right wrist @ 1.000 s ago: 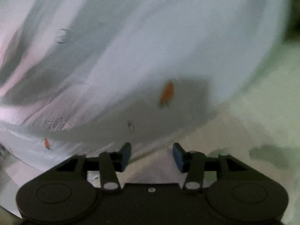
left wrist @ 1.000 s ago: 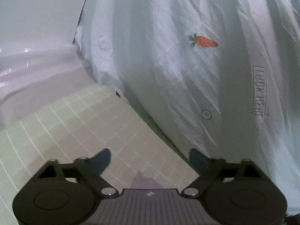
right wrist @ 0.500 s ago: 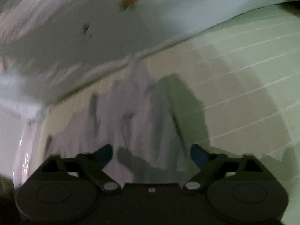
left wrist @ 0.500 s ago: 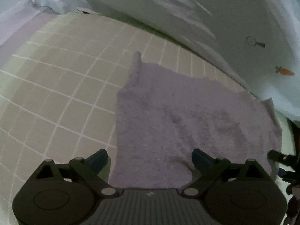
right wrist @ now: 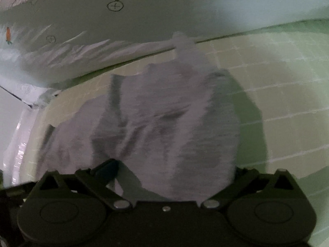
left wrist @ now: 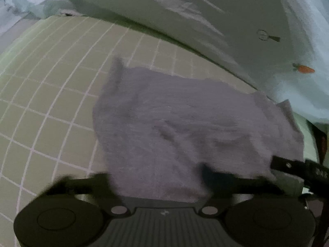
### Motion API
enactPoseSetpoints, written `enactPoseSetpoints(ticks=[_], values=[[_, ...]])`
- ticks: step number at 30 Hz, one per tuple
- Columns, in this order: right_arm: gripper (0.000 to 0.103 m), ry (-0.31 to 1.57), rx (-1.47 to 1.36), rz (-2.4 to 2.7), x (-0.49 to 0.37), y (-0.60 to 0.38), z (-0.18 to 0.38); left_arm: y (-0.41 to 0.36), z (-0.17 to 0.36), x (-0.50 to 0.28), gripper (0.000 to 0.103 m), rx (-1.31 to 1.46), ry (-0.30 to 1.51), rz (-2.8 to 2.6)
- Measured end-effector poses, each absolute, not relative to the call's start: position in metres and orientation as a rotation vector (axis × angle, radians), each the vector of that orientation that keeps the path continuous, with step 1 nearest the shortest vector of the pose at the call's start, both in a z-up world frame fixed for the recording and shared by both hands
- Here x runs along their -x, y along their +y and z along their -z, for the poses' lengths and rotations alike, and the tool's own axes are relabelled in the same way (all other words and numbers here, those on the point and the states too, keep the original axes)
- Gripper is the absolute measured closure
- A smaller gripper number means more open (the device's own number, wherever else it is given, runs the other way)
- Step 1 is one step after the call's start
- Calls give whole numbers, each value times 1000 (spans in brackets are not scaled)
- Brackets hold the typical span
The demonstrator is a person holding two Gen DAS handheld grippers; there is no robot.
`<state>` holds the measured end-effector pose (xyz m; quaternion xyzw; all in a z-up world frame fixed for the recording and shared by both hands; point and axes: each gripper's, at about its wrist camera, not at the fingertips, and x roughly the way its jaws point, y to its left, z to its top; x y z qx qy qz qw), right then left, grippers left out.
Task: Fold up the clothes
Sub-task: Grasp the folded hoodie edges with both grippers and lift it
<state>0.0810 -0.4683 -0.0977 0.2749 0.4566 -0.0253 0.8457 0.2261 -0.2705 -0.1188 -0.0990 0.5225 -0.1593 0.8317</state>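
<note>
A grey-lilac towel (left wrist: 174,119) lies rumpled on a green gridded mat (left wrist: 51,82). My left gripper (left wrist: 154,175) hangs low over the towel's near edge. Its jaws are closing, blurred, with the cloth's edge between them and not pinched. In the right wrist view the same towel (right wrist: 164,113) is bunched into folds, one corner reaching the mat's far edge. My right gripper (right wrist: 174,167) stands wide over its near edge, jaws closing slightly, cloth between the fingers and not gripped. Part of the right gripper (left wrist: 298,170) shows at the right edge of the left wrist view.
A white sheet (left wrist: 205,10) printed with small carrots (left wrist: 305,69) and line drawings drapes along the mat's far side. It also shows in the right wrist view as the white sheet (right wrist: 185,10). Bare mat (right wrist: 287,82) extends to the towel's right.
Both grippers dropped from facing the white sheet down to the towel on the mat. The left jaws have narrowed since half a second ago. The right jaws widened, then narrowed a little.
</note>
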Motion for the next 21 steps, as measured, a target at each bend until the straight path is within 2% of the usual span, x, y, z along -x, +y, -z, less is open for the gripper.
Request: enactPoseSetpoints(ticks=[1,2,4,11,21], values=[[27,964,-595,43,-81,-465,96,-272,116,-226,56,202,1103,341],[49,966,-614,41,-80,-464,95,-273,112,-224,62,187,1097,344],[58,955,-659,55,-73,-462,92,-277,100,-221,67,163,1083,352],[60,843,-729,131,-6,-451,50,-308,59,-196,72,120,1040,491],[60,697,-792,339,128,-482,21,-393,36,-112,72,-54,1001,691]])
